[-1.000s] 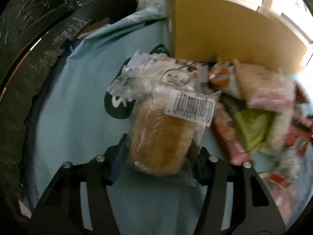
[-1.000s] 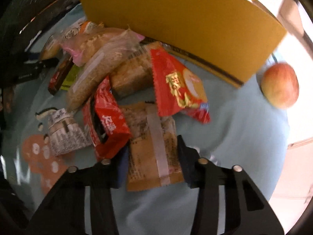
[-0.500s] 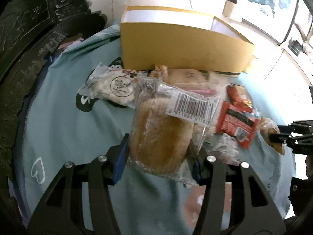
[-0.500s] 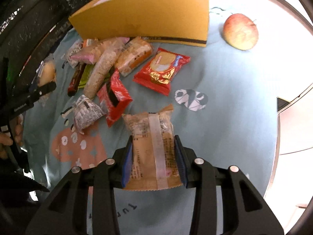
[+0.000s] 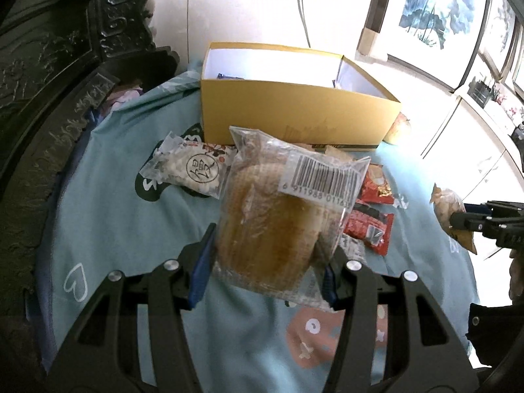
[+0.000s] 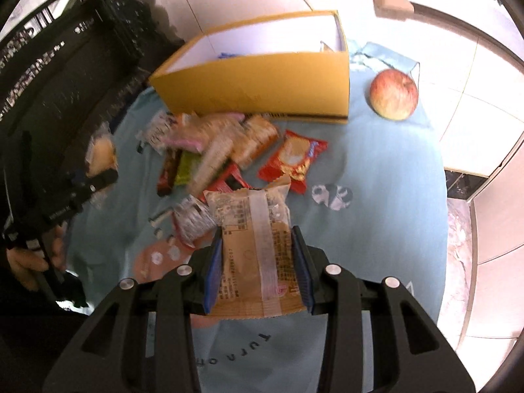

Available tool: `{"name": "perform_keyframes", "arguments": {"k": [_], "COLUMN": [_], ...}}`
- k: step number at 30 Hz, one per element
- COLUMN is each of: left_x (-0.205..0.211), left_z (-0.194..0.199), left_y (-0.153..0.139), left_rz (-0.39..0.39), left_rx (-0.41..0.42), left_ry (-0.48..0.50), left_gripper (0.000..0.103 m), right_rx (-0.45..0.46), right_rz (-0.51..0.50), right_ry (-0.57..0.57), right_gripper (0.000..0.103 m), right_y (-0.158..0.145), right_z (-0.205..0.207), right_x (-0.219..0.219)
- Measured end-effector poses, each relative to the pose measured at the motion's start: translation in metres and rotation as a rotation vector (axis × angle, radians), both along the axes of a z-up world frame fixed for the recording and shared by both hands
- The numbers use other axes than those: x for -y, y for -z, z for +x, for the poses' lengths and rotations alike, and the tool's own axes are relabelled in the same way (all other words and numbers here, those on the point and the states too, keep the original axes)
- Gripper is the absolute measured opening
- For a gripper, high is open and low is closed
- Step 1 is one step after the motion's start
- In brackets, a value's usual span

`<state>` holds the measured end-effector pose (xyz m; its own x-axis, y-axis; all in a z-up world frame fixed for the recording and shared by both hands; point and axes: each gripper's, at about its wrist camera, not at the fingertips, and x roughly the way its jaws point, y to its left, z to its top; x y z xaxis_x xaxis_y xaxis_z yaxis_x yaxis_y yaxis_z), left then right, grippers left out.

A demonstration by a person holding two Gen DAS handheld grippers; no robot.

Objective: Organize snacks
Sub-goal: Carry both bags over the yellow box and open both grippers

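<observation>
Snacks in loose pile (image 6: pixel 229 150) on blue cloth, before open yellow cardboard box (image 6: pixel 262 88). Left gripper (image 5: pixel 265 262) jaws squeeze clear-wrapped brown bread (image 5: pixel 271 229). Right gripper (image 6: pixel 258 271) jaws squeeze tan paper-look snack packet (image 6: pixel 258 245).

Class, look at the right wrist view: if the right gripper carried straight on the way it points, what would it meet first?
Probably the snack pile on the cloth, short of the yellow box. The right gripper, holding a tan packet, points down towards it; depth is unclear.
</observation>
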<state>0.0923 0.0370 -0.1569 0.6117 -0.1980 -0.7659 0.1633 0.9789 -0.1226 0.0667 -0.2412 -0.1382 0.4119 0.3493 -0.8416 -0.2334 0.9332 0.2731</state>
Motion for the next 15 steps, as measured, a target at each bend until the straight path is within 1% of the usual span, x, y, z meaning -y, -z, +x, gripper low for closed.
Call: {"name": "perform_keyframes", "arguments": {"k": [6,11,13,15], "left_x": [0.0,0.0,0.001,0.003], "left_z": [0.0,0.018,0.029,0.042], "left_y": [-0.009,-0.025,-0.034,-0.046], "left_rz": [-0.005,-0.005,-0.007,-0.014], "left_rx": [0.014,0.024,0.036,0.054], "left_ry": [-0.008,-0.039,-0.051,-0.062], "left_gripper": [0.055,0.055,0.055,0.055], "right_rx": [0.026,0.048,0.074,0.123], "right_rz": [0.029,0.033,0.034,0.028], "right_ry": [0.013,0.019,0.026,0.033], "right_gripper": [0.039,0.039,0.039,0.039], "right_y": [-0.012,-0.022,-0.034,-0.048], "right_z": [0.003,0.015,0.027,0.039], "right_x": [0.0,-0.001,-0.001,-0.002]}}
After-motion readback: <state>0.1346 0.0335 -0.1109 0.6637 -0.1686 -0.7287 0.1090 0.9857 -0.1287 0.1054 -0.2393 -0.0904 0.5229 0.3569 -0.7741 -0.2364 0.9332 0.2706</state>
